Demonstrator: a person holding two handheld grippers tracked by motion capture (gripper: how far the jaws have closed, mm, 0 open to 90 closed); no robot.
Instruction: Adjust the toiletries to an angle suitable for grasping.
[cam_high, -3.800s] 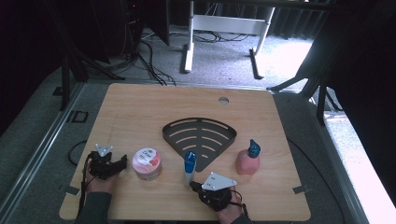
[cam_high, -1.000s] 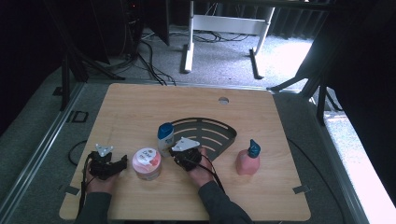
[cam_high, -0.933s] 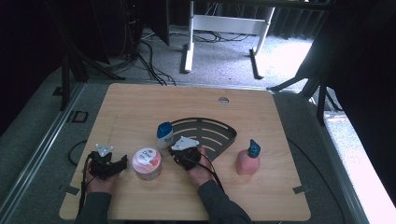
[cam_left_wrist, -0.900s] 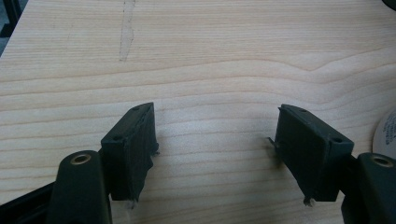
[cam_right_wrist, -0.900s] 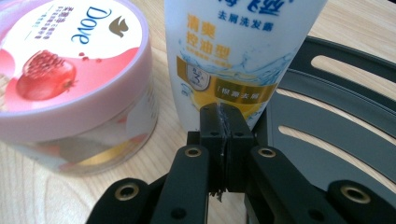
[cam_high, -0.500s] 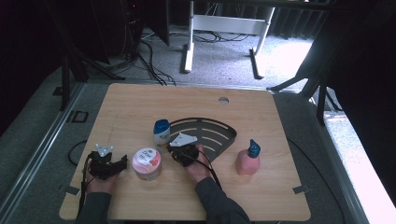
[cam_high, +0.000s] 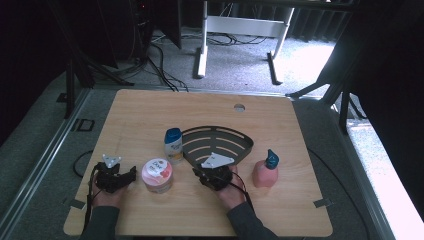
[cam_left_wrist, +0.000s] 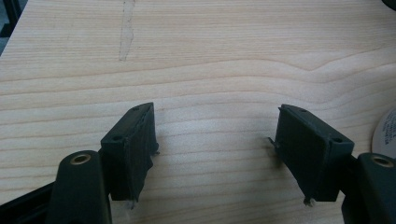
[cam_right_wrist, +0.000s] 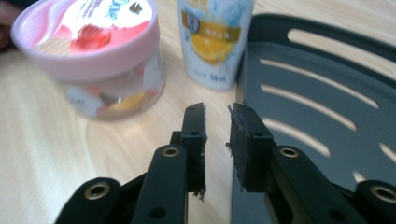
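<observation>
While your right gripper (cam_high: 206, 173) sits low over the table (cam_high: 140, 115) at the near edge of the black slotted rack (cam_high: 220, 141), its jaws have just been opening and now stand a narrow gap apart with nothing between them; in the right gripper view that same right gripper (cam_right_wrist: 215, 122) points at the foot of the shampoo bottle (cam_right_wrist: 215, 37), short of it, not touching. That bottle (cam_high: 173, 145) stands upright on the wood, just beside the rack's left edge, cap on top. Pink-lidded Dove jar (cam_high: 157, 175) sits near the bottle on your side, between your two hands; it's also at the left in the right gripper view (cam_right_wrist: 91, 51). Pink bottle with a teal cap (cam_high: 266, 170) stands right of the rack. Your left gripper (cam_high: 127, 176) rests by the near-left edge, jaws spread wide over bare wood, holding nothing (cam_left_wrist: 215, 140)
</observation>
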